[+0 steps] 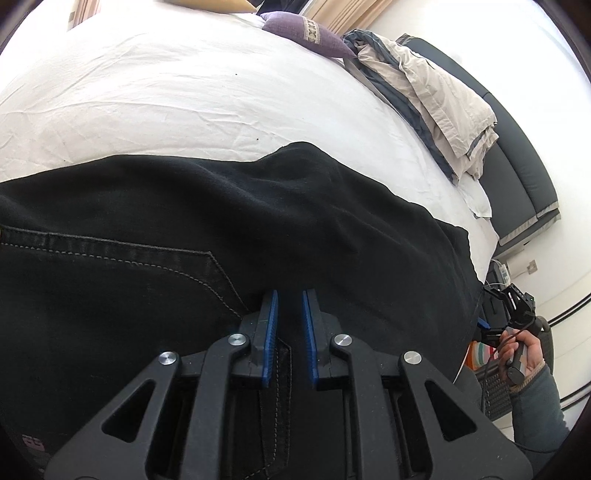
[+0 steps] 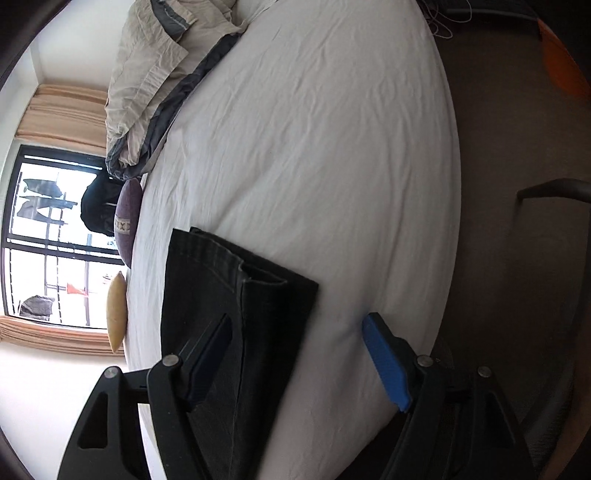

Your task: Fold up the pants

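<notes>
Gripping the black pants (image 1: pixel 184 229) at a seam beside the back pocket, the left tool (image 1: pixel 290 295) is clenched on the fabric. The right tool (image 2: pixel 295 325) is released, straddling the hem end. Both ends lie on the bed (image 1: pixel 166 92); beyond sits a purple cushion (image 1: pixel 299 31).
</notes>
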A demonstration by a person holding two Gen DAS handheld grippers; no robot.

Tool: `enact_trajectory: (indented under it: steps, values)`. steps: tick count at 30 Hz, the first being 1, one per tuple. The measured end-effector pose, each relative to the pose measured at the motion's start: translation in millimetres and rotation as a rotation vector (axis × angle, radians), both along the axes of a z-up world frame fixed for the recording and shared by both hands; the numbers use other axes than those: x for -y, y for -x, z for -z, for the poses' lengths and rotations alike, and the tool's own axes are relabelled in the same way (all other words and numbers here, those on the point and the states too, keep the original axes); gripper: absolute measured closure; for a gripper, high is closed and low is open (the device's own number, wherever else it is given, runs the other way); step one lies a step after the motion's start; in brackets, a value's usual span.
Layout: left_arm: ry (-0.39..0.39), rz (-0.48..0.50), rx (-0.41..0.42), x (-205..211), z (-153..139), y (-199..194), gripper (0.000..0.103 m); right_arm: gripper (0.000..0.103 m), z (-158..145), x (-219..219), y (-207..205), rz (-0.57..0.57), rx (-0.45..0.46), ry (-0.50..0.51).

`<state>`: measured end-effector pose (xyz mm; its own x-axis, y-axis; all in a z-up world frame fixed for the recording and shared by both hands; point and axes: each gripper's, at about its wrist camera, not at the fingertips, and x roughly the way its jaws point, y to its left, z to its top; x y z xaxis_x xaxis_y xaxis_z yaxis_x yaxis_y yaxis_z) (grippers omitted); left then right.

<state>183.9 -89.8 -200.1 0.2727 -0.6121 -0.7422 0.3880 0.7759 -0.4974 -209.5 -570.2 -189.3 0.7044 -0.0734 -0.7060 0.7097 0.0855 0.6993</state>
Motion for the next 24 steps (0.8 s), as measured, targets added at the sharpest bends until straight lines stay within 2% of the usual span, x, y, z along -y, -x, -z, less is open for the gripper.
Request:
enact_trajectory:
  steps: [5,16,21,24]
  values:
    - [0.002,0.002,0.001,-1.1,2.2,1.4,0.09,0.03,-8.2,1.5,-2.0,-0.018,0.03,0.027]
    - [-0.001,0.005,0.005,-1.0,2.0,2.1,0.09,0.034,-2.9,9.3,-18.5,-0.05,0.081,-0.002]
    - [0.001,0.006,0.007,0.3,2.9,2.4,0.09,0.049,0.5,10.5,-12.7,-0.048,0.078,-0.005]
    - [0.004,0.006,0.005,0.4,3.9,2.2,0.09,0.05,-0.4,11.4,-13.6,-0.056,0.081,0.001]
